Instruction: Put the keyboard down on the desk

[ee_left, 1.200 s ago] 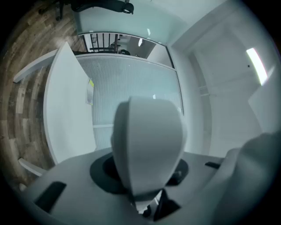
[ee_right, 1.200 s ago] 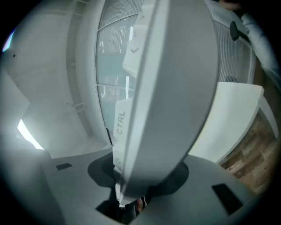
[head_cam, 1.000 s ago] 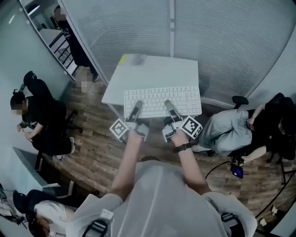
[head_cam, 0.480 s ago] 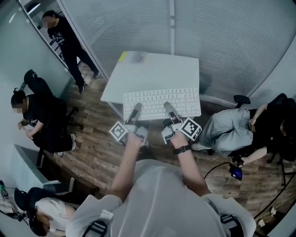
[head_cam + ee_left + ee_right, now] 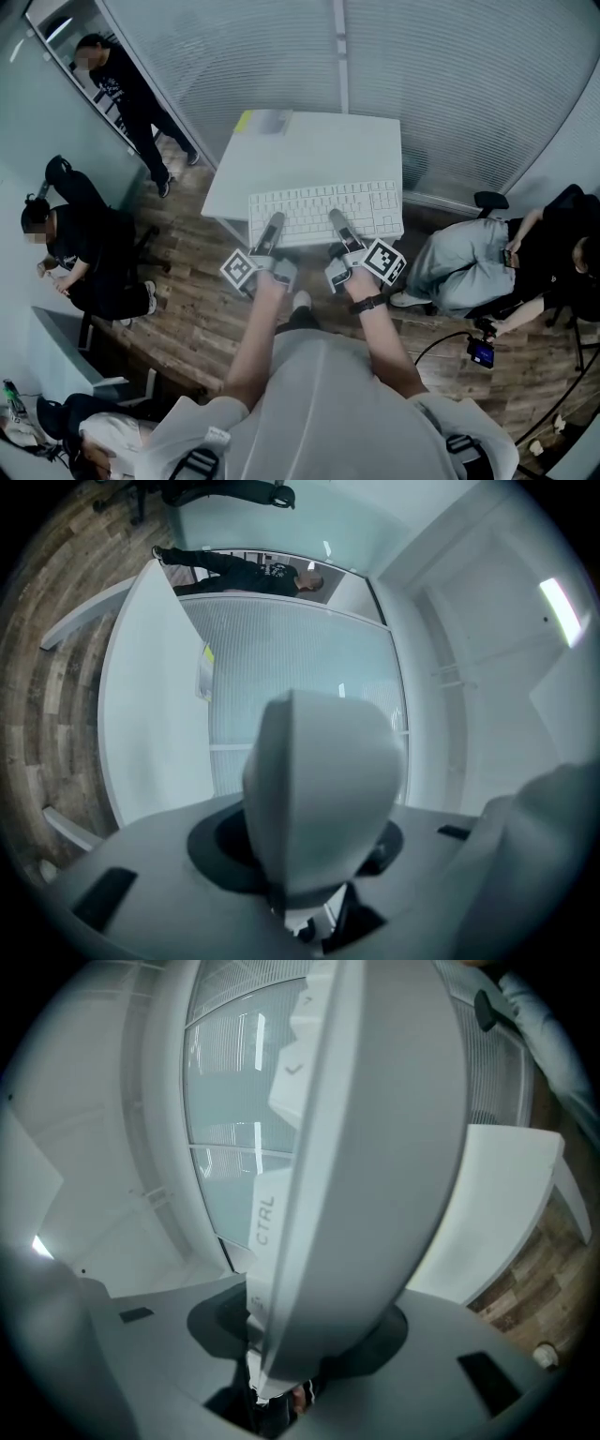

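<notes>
Left gripper [image 5: 273, 228] and right gripper [image 5: 337, 225] clamp the keyboard [image 5: 323, 202] (lower jaws hidden beneath).

Matt white plastic keyboard [image 5: 319, 202], smooth white desk [image 5: 319, 142], wood-plank floor [image 5: 187, 281]

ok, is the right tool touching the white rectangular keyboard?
Touching. The right gripper view shows the white rectangular keyboard clamped in the right tool, filling its jaws.

"CTRL" on one key [image 5: 265, 1221] of the keyboard [image 5: 375, 1147] — above it, perhaps an arrow mark
</notes>
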A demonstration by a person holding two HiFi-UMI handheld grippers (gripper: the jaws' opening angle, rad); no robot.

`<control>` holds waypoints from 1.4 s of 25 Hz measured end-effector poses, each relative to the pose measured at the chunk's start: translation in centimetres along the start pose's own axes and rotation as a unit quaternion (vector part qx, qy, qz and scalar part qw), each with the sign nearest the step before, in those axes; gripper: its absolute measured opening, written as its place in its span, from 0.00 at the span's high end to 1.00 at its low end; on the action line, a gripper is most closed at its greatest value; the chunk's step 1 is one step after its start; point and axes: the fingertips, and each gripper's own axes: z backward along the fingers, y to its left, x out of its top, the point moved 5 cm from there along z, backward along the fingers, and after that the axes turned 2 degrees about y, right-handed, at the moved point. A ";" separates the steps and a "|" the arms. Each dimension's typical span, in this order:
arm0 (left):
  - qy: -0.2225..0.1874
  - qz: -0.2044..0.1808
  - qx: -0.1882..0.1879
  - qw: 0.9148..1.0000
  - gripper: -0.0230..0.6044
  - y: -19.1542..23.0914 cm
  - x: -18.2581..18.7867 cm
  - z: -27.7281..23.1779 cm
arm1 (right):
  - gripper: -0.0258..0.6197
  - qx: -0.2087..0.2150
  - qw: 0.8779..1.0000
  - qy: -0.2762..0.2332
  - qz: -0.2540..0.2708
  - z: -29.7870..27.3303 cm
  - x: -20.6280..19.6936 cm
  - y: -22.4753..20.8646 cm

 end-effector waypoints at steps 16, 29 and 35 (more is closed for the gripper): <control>-0.019 0.028 -0.006 0.999 0.73 2.4 0.3 0.3 | 0.70 -0.008 0.999 0.017 0.031 -0.6 -0.3 -1.4; 0.017 0.033 -0.003 0.999 0.74 3.3 1.1 -1.1 | 0.66 -0.009 0.999 0.009 0.049 -0.4 -0.6 -1.5; 0.041 -0.009 -0.017 0.999 0.74 -2.3 0.6 -0.6 | 0.67 0.023 0.998 -0.004 0.061 1.1 -0.7 2.1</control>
